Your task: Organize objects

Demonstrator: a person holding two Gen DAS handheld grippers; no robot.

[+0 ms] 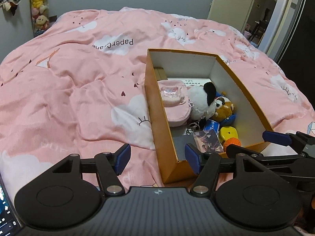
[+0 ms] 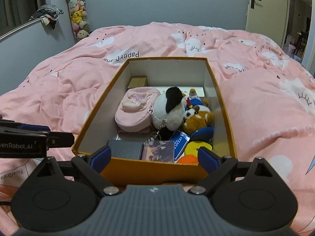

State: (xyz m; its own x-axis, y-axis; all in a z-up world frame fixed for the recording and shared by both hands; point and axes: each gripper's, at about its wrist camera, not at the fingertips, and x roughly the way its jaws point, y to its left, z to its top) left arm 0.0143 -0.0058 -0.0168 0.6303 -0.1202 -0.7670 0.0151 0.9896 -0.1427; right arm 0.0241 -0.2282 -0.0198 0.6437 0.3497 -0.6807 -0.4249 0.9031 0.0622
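An open orange box (image 2: 94,118) lies on the pink duvet, filled with a pink pouch (image 2: 135,110), a white-and-black plush (image 2: 167,108), a brown plush (image 2: 198,120), a blue tag (image 2: 179,141), a dark case (image 2: 126,149), a picture card (image 2: 159,149) and an orange knitted ball (image 2: 187,160). My right gripper (image 2: 154,158) is open at the box's near wall, touching nothing. My left gripper (image 1: 157,158) is open too. It straddles the box's (image 1: 153,102) near left corner, one pad outside and one over the inside. Neither holds anything.
The pink duvet (image 1: 69,90) covers the whole bed around the box. A hanging column of plush toys (image 2: 78,15) and a heap of clothes (image 2: 48,12) are at the far wall. An open door (image 2: 279,9) is at the right. A lit screen edge (image 1: 5,212) shows at bottom left.
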